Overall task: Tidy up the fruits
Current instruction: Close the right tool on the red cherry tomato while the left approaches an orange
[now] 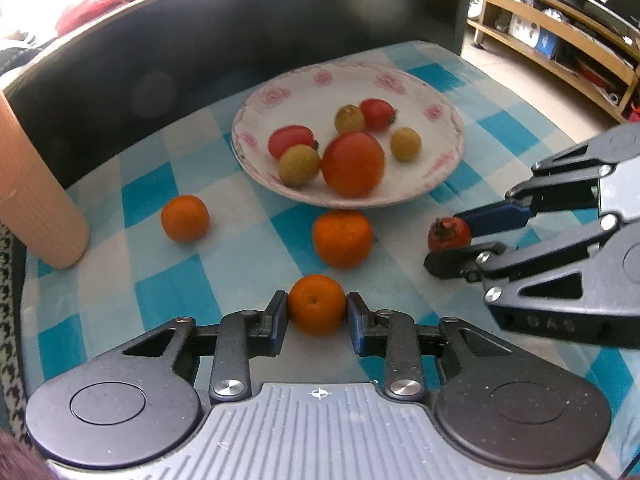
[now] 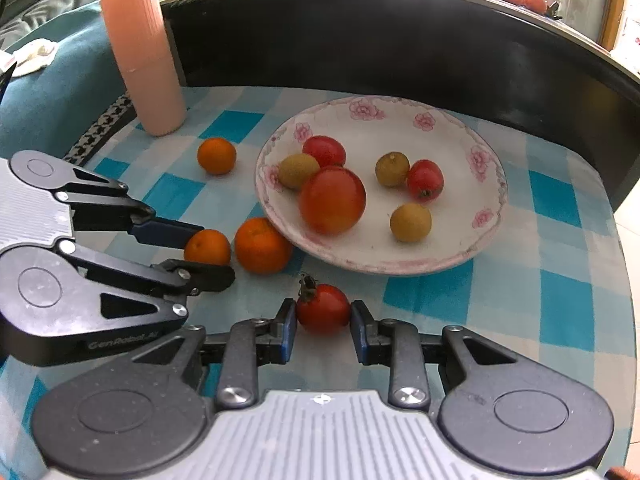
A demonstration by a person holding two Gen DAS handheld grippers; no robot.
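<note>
A glossy ceramic plate (image 2: 486, 216) with pink flower print is seen on a soft checked cloth (image 2: 560, 280). Smooth, shiny tomatoes (image 2: 332, 200) are contrasted with dimpled oranges (image 2: 262, 246), a ribbed matt cup (image 2: 144, 60) and matt black gripper fingers (image 2: 286, 330).

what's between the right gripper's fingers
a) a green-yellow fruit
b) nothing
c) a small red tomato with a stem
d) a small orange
c: the right gripper has its pads on both sides of a small red tomato lying on the checked cloth; the left gripper holds a small orange.
</note>
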